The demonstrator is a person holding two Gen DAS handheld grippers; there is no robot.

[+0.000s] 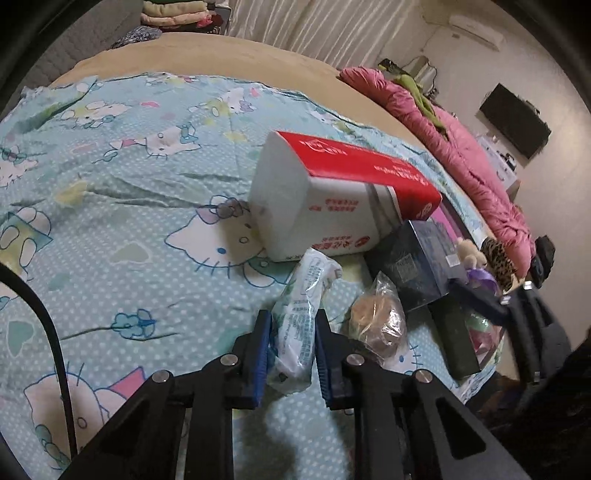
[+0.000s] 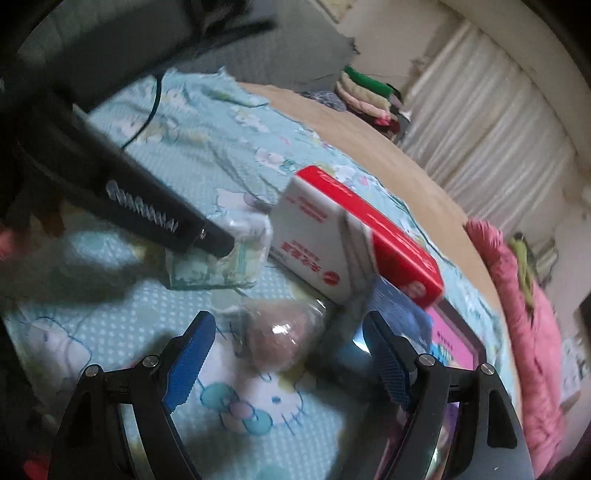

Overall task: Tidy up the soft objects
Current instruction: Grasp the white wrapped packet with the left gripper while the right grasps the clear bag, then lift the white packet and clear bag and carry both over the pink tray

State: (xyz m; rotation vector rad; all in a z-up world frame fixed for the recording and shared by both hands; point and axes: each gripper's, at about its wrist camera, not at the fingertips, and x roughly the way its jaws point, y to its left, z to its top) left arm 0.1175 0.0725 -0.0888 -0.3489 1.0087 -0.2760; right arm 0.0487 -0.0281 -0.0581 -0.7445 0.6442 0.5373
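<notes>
My left gripper point(image 1: 291, 325) is shut on a white and green soft tissue pack point(image 1: 301, 317), held just above the cartoon-print bedsheet point(image 1: 129, 206). The pack also shows in the right wrist view point(image 2: 225, 254), with the left gripper's black body over it. A clear bag with a brown bun point(image 1: 380, 325) lies right of the pack. My right gripper point(image 2: 291, 328) is open, its blue pads either side of that bun bag point(image 2: 280, 336). A big red and white tissue package point(image 1: 332, 199) lies tilted behind, also in the right wrist view point(image 2: 354, 240).
A dark blue box point(image 1: 417, 266), a black box point(image 1: 458, 339) and a small plush toy point(image 1: 469, 251) crowd the right. A pink quilt point(image 1: 461, 147) runs along the bed's far right edge. Folded clothes point(image 1: 173, 14) are stacked at the back. A black cable point(image 1: 51, 325) hangs left.
</notes>
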